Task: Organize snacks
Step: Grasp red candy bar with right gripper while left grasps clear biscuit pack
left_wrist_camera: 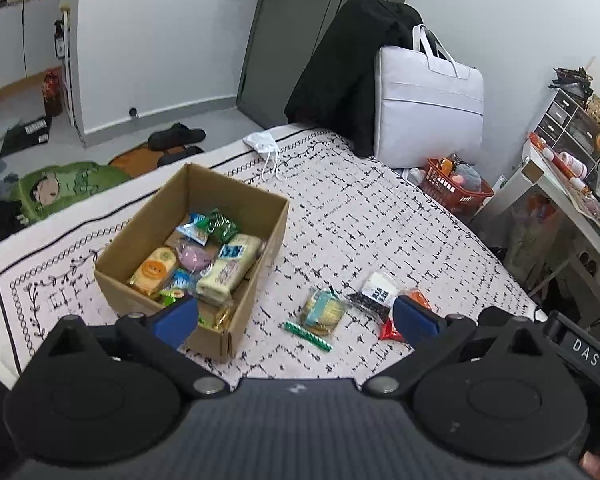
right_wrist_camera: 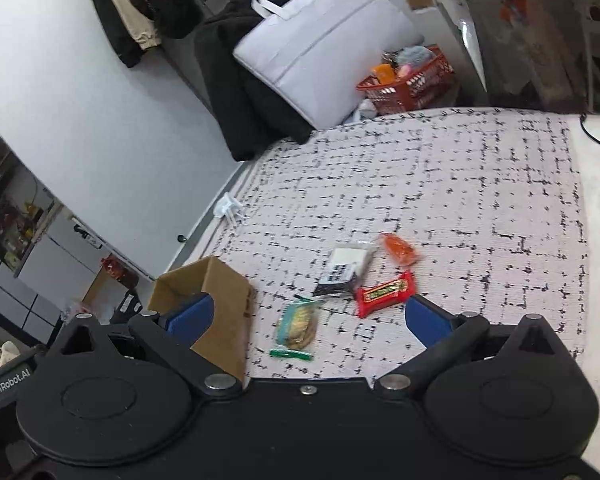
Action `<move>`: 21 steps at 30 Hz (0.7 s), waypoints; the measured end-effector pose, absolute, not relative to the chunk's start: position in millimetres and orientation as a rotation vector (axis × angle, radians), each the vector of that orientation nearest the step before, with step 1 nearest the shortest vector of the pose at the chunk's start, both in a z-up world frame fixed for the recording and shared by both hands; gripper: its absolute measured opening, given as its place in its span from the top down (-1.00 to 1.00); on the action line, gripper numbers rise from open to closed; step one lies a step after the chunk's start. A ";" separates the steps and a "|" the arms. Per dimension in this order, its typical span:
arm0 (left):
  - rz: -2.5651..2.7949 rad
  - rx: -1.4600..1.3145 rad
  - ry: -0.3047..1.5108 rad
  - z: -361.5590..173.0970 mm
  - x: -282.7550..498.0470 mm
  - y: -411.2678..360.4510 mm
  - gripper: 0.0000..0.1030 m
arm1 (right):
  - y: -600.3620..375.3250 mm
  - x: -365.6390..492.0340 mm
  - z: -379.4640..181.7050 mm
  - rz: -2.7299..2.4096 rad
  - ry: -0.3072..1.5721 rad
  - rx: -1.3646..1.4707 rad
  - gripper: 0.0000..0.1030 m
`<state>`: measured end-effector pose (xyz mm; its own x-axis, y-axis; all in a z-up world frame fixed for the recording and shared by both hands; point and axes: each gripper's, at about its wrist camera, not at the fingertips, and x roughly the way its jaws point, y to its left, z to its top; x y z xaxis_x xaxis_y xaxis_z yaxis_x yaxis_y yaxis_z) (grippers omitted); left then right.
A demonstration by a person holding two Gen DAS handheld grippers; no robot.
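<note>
A cardboard box (left_wrist_camera: 132, 236) holding several wrapped snacks stands on a patterned white mat (left_wrist_camera: 380, 216). To its right lie a clear biscuit pack (left_wrist_camera: 324, 312), a green stick (left_wrist_camera: 308, 337), a black-and-white packet (left_wrist_camera: 374, 294), an orange packet (left_wrist_camera: 418, 296) and a red wrapper (left_wrist_camera: 389, 330). My left gripper (left_wrist_camera: 296, 318) hangs open above the box's near corner, holding nothing. In the right wrist view the same snacks show: biscuit pack (right_wrist_camera: 297, 325), green stick (right_wrist_camera: 291, 354), black-and-white packet (right_wrist_camera: 344, 266), orange packet (right_wrist_camera: 399, 249), red bar (right_wrist_camera: 386, 294). My right gripper (right_wrist_camera: 308, 318) is open above them, beside the box (right_wrist_camera: 220, 312).
A white bag (left_wrist_camera: 428, 108) and black jacket (left_wrist_camera: 340, 72) lean at the mat's far end, next to a red basket (left_wrist_camera: 456, 192). A white cloth pouch (left_wrist_camera: 262, 142) lies on the mat's far edge. A desk (left_wrist_camera: 560, 196) stands at right. Slippers (left_wrist_camera: 176, 138) sit on the floor.
</note>
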<state>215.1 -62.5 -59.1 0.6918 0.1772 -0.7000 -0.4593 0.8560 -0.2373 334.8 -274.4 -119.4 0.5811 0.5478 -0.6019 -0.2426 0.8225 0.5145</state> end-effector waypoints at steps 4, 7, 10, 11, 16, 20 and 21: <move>0.354 -0.424 0.725 -65.0 225.8 -65.1 -0.99 | -283.5 341.7 -124.9 0.437 0.836 0.435 -1.00; 0.338 -0.419 0.722 -69.4 233.5 -68.2 -0.99 | -289.1 346.4 -129.4 0.415 0.839 0.450 -0.99; 0.331 -0.423 0.709 -73.0 239.3 -69.3 -0.99 | -292.1 351.2 -134.9 0.402 0.849 0.462 -0.99; 0.325 -0.425 0.711 -74.4 242.1 -69.7 -0.99 | -292.4 352.4 -136.2 0.399 0.850 0.463 -0.99; 0.311 -0.416 0.727 -83.2 257.6 -72.4 -0.96 | -291.8 358.8 -142.6 0.384 0.861 0.470 -0.97; 0.304 -0.419 0.750 -95.0 270.4 -73.8 -0.95 | -290.4 364.7 -152.4 0.368 0.886 0.477 -0.87; 0.300 -0.423 0.753 -97.9 272.8 -74.2 -0.95 | -290.1 366.6 -155.6 0.364 0.892 0.480 -0.87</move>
<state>272.8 -74.2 -97.9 0.6938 0.1108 -0.7116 -0.4082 0.8746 -0.2617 366.6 -290.1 -155.6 0.5787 0.4922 -0.6503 -0.1034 0.8352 0.5401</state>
